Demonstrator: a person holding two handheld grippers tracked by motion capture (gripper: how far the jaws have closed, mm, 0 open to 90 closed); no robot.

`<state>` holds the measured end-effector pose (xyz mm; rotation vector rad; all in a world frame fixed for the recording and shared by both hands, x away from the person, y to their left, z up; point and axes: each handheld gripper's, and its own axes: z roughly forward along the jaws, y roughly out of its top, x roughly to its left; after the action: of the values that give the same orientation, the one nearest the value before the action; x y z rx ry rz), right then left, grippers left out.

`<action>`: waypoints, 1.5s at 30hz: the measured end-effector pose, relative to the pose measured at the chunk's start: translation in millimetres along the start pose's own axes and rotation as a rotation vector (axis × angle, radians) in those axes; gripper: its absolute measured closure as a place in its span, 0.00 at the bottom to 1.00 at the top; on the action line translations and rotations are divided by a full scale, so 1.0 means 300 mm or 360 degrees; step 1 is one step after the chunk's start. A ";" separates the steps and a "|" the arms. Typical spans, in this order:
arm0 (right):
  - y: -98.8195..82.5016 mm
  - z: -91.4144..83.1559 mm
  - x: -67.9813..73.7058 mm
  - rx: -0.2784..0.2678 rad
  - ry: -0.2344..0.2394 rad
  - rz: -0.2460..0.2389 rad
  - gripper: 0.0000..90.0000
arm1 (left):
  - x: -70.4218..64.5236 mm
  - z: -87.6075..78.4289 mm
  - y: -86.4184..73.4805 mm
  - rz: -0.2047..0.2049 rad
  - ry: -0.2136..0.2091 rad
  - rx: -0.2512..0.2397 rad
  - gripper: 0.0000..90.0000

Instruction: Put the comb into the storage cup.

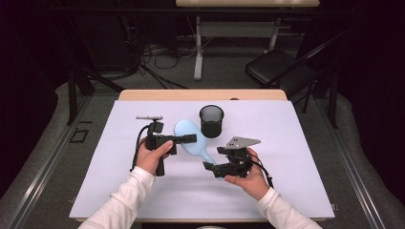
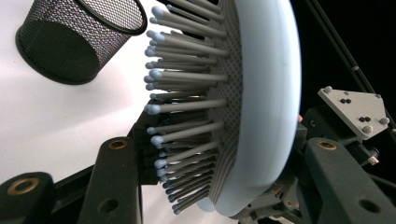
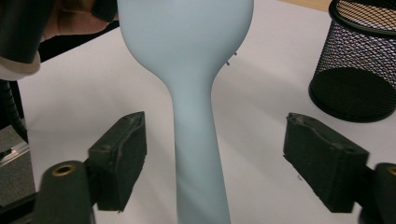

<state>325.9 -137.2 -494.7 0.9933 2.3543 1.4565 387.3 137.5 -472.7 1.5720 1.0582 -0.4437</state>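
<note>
The light blue hairbrush (image 1: 191, 138) was found clamped by its head in the left tongs (image 1: 184, 139), its handle freed between the wide right tongs (image 1: 208, 166); placement in the mesh cup (image 1: 211, 120), at one o'clock on the surface (image 1: 286, 143), was judged outstanding.

No writing, label, brand, number or sign can be read anywhere in these views, neither on the things on the table nor on anything behind it

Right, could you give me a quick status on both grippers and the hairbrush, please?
Left gripper shut on hairbrush head. Right gripper open, pads clear of the handle between them. Mesh cup close behind, upright.
</note>
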 end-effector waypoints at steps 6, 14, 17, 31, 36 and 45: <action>0.002 -0.009 -0.011 -0.0033 -0.0017 0.0048 0.09 | 0.000 -0.004 0.003 -0.0001 0.0009 -0.0008 0.56; 0.011 -0.019 -0.021 -0.0050 -0.0041 0.0083 0.00 | -0.001 -0.015 0.008 -0.0007 0.0011 -0.0026 0.56; 0.012 -0.019 -0.022 -0.0031 -0.0051 0.0081 0.00 | -0.001 -0.020 0.010 -0.0004 0.0012 -0.0040 0.56; 0.004 -0.017 -0.024 -0.0008 -0.0109 0.0043 0.00 | -0.001 -0.046 0.028 0.0009 0.0071 -0.0079 0.56; -0.001 -0.016 -0.034 0.0004 -0.0141 0.0050 0.00 | -0.011 -0.058 0.046 0.0032 0.0101 -0.0091 0.55; -0.005 -0.022 -0.050 -0.0001 -0.0158 0.0079 0.00 | -0.025 -0.077 0.086 0.0053 0.0181 -0.0106 0.55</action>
<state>333.5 -151.9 -495.3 1.1045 2.2751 1.3912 398.3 156.9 -445.2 1.5683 1.1202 -0.2965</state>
